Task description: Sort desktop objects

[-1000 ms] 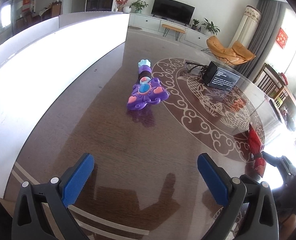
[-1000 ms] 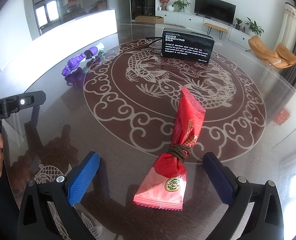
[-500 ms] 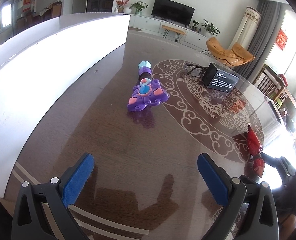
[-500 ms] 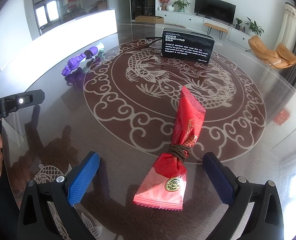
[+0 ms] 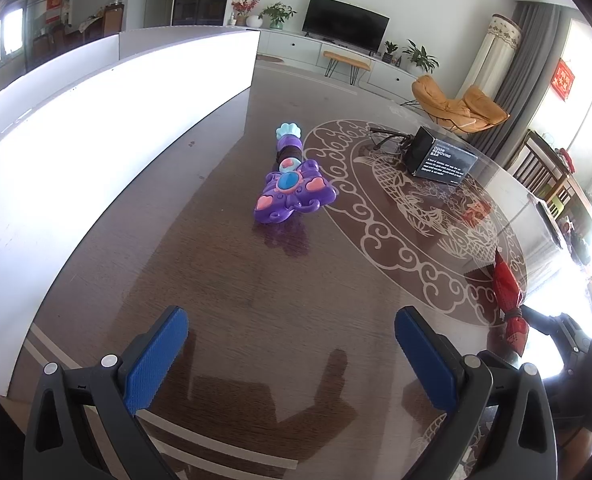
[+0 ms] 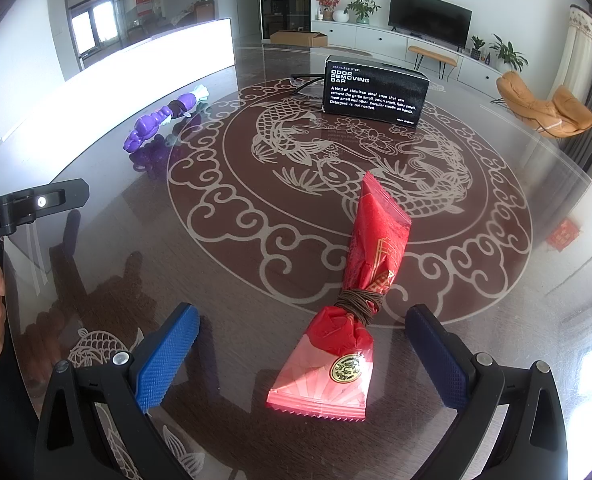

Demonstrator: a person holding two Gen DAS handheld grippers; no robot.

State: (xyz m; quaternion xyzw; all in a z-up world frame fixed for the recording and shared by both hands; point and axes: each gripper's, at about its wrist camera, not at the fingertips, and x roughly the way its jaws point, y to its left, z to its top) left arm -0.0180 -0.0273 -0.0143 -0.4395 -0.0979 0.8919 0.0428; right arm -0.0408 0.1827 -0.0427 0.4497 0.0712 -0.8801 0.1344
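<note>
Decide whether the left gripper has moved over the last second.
Yes: the left gripper drew back slightly; the purple toy and black box look smaller and farther off.

Wrapped packet (image 6: 356,300) nearest on table (image 6: 496,280), box (image 6: 376,92) behind it, toy wand (image 6: 159,118) far left beside board (image 6: 135,68)

The left gripper (image 5: 291,350) has black angular plastic arms, each with two round silver screws, ending in blue ribbed pads (image 5: 155,360). The right gripper (image 6: 302,354) is built alike, its blue pads (image 6: 167,354) studded with small points. Seen from the right wrist camera, the left tool's black body carries white lettering ending "ot.AI", a silver screw and a grey handle.
</note>
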